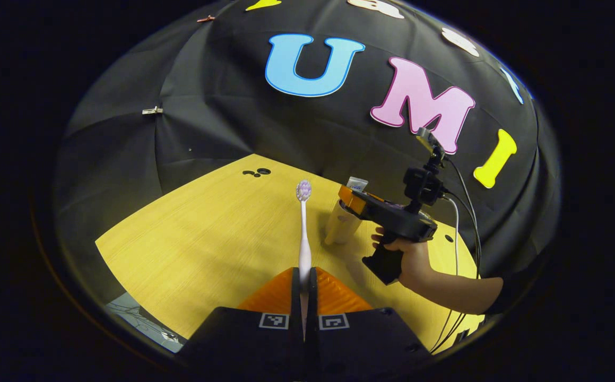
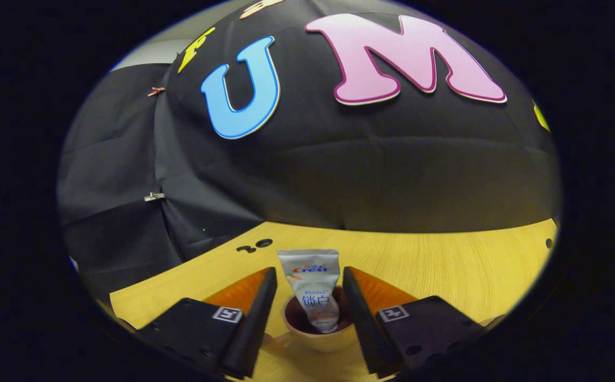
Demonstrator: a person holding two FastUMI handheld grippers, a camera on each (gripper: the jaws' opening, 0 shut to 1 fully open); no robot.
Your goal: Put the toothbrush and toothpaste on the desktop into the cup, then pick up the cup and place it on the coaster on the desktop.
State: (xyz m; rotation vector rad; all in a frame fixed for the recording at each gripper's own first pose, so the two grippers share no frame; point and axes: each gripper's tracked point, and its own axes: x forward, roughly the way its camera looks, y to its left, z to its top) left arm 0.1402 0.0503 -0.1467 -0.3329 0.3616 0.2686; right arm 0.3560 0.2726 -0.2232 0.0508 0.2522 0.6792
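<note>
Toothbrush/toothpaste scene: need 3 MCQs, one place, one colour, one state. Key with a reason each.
1. Where is the toothpaste tube?
A. Flat on the desktop
B. Standing in the cup
C. On a coaster

2. What colour is the toothbrush handle?
A. White
B. Green
C. Black

3. What state is the left gripper in?
A. Open, holding nothing
B. Shut on the cup
C. Shut on the toothbrush

Key:
1 B, the right gripper view has the tube upright inside the cup, between the open fingers of the right gripper.
2 A, the left gripper view shows a white handle.
3 C, both fingers press on the handle.
</note>
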